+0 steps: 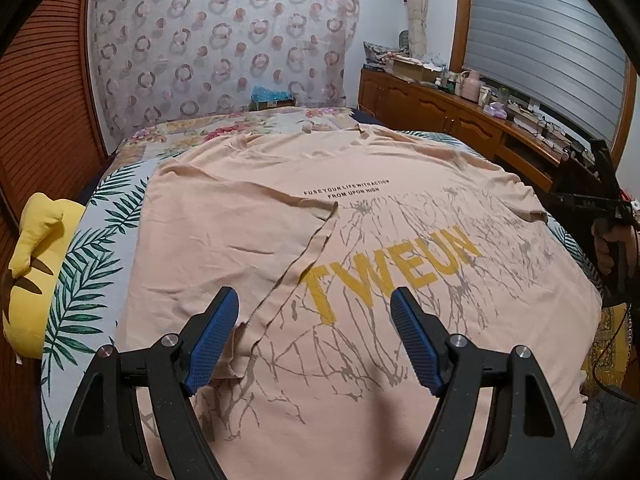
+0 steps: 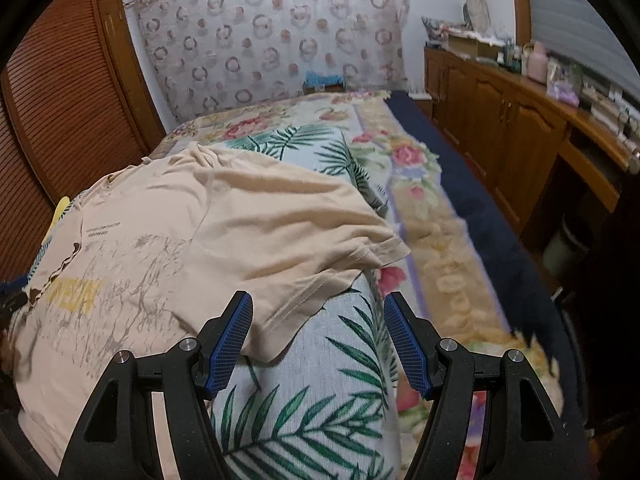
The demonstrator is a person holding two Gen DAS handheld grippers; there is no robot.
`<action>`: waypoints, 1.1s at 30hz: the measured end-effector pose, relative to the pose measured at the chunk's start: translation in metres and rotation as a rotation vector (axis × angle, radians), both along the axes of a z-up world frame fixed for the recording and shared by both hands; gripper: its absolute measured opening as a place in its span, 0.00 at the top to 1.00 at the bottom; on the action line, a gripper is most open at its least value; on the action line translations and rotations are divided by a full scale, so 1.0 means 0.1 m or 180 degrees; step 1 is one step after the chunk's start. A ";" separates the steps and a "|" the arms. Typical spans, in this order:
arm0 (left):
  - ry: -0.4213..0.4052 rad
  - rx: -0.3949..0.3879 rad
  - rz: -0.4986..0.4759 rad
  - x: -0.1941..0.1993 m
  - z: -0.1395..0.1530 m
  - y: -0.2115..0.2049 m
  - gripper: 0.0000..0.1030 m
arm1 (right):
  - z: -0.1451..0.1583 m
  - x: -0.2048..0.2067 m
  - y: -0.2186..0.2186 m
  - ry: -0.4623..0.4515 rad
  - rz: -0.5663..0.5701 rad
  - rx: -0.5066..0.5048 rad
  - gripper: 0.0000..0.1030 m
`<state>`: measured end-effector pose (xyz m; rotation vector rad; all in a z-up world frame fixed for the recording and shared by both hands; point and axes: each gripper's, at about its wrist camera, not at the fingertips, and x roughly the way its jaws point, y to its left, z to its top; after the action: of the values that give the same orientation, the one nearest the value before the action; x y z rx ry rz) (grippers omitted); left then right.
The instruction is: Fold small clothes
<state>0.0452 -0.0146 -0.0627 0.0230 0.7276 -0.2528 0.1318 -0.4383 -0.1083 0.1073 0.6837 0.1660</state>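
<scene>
A peach T-shirt (image 1: 360, 208) with yellow letters and a grey branch print lies spread on the bed; its left side is folded over the front, the folded edge running diagonally. My left gripper (image 1: 314, 312) hovers open above the shirt's lower middle, nothing between its blue pads. In the right wrist view the same T-shirt (image 2: 224, 216) lies to the left, its right sleeve (image 2: 352, 252) stretched out over the bedcover. My right gripper (image 2: 318, 316) hangs open just this side of that sleeve's hem, empty. The right gripper also shows at the left wrist view's right edge (image 1: 600, 208), held by a hand.
The bed carries a leaf-print cover (image 2: 320, 400) and a floral blanket (image 2: 420, 208). A yellow plush toy (image 1: 36, 264) sits at the bed's left edge. A wooden cabinet (image 2: 500, 120) with clutter on top runs along the right. Louvred wooden doors (image 1: 44, 100) stand left.
</scene>
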 end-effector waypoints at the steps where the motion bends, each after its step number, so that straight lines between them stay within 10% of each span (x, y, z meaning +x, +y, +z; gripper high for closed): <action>1: 0.0006 0.0002 0.0003 0.00 -0.01 -0.01 0.23 | 0.00 0.04 0.00 0.0023 0.0010 0.0021 0.32; 12: -0.0037 0.0009 0.0015 0.02 0.01 -0.03 0.23 | 0.10 0.61 -0.20 0.0317 -0.0114 0.0137 0.40; 22: -0.0182 0.0009 0.0035 0.16 0.23 0.02 0.23 | 0.16 0.56 0.10 0.0139 0.0014 -0.0512 0.93; 33: -0.0084 -0.0055 0.0057 0.13 0.09 0.02 0.23 | 0.62 0.12 0.80 -0.0457 0.0563 -0.0439 0.94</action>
<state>0.0587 -0.0130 -0.0538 0.0033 0.6992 -0.2413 0.1437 -0.3585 -0.0465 -0.0971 0.5592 0.2928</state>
